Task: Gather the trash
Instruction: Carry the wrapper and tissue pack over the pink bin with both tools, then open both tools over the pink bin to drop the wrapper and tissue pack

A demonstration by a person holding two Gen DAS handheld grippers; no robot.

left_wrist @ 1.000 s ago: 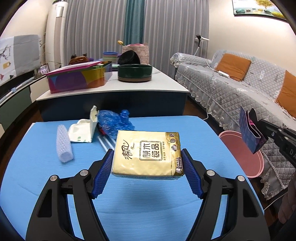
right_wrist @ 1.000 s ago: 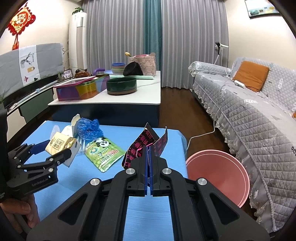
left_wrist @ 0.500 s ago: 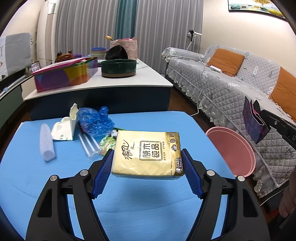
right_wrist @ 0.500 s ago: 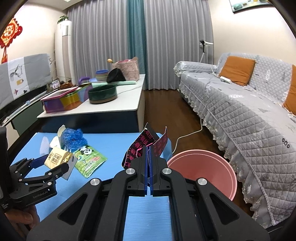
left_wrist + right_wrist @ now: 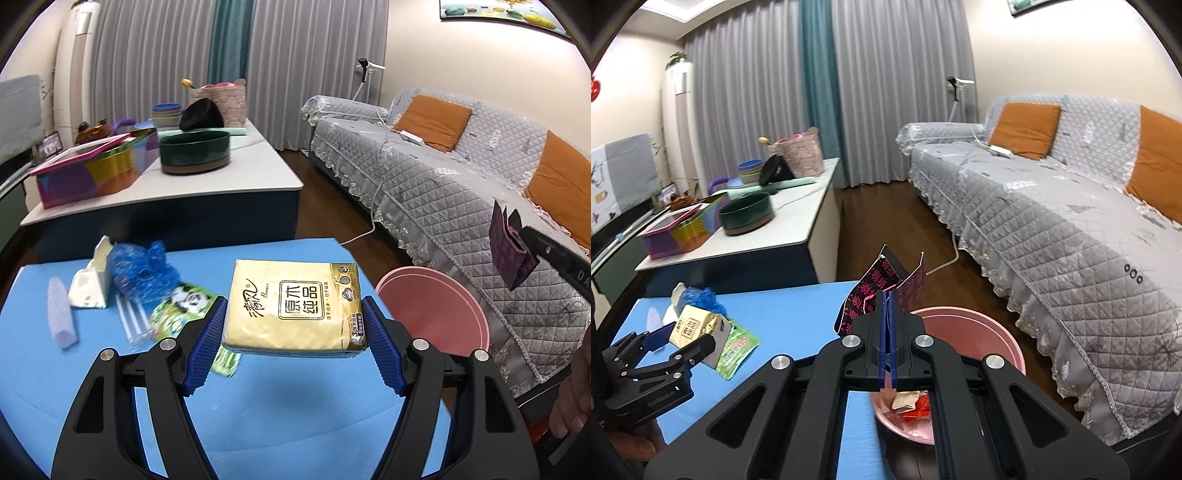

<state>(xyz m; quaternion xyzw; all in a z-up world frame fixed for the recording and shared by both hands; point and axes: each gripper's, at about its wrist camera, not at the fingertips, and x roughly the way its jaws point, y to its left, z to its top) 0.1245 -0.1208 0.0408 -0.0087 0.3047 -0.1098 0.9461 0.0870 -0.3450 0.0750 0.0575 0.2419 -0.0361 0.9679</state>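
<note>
My left gripper [image 5: 293, 334] is shut on a yellow tissue pack [image 5: 295, 306], held flat above the blue table [image 5: 258, 424]. From the right wrist view the same tissue pack [image 5: 696, 326] sits in the left gripper [image 5: 685, 334] at the lower left. My right gripper [image 5: 888, 306] is shut on a black and pink wrapper [image 5: 882, 288], just over the near rim of the pink bin [image 5: 964, 321]. The wrapper [image 5: 511, 254] also shows at the right of the left wrist view, above the pink bin [image 5: 432, 306]. Red and beige scraps [image 5: 912, 404] lie inside the bin.
On the table lie a green panda packet [image 5: 181, 306], a blue plastic bag [image 5: 142, 267], a white carton [image 5: 92, 284], a white foam sleeve [image 5: 61, 312] and clear straws [image 5: 131, 321]. A cluttered white counter [image 5: 207, 184] stands behind. A grey sofa [image 5: 1071, 229] runs along the right.
Both grippers have swung to the right, toward the pink bin, each keeping its hold. The bin now sits under the right gripper and its contents show.
</note>
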